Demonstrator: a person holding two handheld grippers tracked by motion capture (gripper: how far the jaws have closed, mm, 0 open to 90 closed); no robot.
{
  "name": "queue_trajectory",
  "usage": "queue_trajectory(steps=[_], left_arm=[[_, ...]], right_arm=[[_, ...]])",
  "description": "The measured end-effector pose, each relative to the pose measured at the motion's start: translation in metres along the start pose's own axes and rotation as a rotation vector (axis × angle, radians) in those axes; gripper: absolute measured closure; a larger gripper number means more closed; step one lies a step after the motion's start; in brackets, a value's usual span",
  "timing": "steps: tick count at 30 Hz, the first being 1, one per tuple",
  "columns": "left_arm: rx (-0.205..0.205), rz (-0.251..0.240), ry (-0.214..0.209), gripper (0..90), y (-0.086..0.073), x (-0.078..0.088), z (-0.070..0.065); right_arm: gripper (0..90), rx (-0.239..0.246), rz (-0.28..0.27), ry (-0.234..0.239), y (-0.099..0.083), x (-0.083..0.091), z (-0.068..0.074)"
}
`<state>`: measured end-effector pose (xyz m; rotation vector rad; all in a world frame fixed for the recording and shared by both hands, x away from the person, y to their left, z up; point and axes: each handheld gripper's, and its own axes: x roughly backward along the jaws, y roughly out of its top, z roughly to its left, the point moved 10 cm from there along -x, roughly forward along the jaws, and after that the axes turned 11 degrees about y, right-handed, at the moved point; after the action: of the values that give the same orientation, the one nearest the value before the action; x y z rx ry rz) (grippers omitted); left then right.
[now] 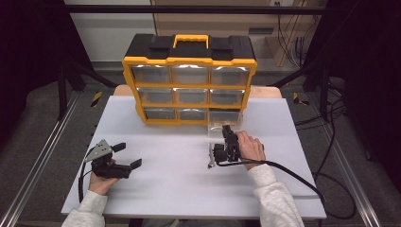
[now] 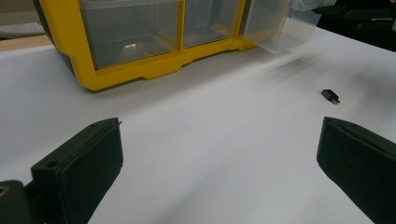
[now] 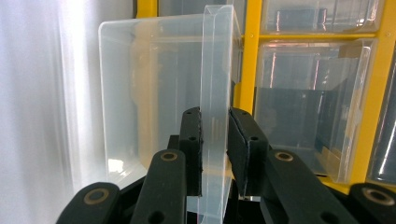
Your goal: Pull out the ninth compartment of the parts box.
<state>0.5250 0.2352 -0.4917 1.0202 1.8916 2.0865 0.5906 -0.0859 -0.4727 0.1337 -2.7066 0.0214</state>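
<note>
White desk (image 1: 161, 189), bare over most of its top. Yellow-and-black drawer cabinet (image 1: 189, 78) stands at the far middle. Small black plug-like piece (image 2: 330, 96) lies on the desk, in front of the cabinet's right end, well apart from it.

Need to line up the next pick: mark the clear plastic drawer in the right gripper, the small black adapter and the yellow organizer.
Clear plastic drawer (image 3: 215, 84), right gripper view, gripped front lip.
Small black adapter (image 2: 330, 96), left gripper view, body.
Yellow organizer (image 1: 190, 60), high view, top frame bar.

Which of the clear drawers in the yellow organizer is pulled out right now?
The bottom-right drawer of the organizer. It juts forward over the table, its front wall clamped by the right hand-held gripper; the other eight sit flush in their slots.
</note>
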Motion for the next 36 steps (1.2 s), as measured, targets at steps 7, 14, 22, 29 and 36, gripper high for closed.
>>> queue_trajectory(steps=[7, 14, 22, 29, 36], left_arm=[[-0.001, 0.0, 0.0, 0.0, 0.0003, 0.0002, -0.0001], [-0.003, 0.001, 0.001, 0.0, 0.0001, 0.0, -0.0003], [-0.003, 0.001, 0.0, 0.0, 0.0001, 0.0002, -0.0006], [-0.003, 0.001, 0.0, 0.0, 0.0, 0.0004, -0.0009], [-0.003, 0.0, 0.0, 0.0, 0.0002, 0.0005, -0.0009]], right_arm=[[76.0, -0.005, 0.002, 0.002, 0.0005, 0.0006, 0.0013], [75.8, 0.0, 0.002, -0.001, 0.0008, 0.0007, 0.0018], [71.8, -0.022, 0.007, 0.018, -0.0006, -0.0002, 0.0031], [60.2, -0.071, -0.006, 0.036, -0.0003, 0.0016, 0.0002], [47.0, -0.213, -0.072, 0.098, 0.0062, 0.0049, -0.0002]])
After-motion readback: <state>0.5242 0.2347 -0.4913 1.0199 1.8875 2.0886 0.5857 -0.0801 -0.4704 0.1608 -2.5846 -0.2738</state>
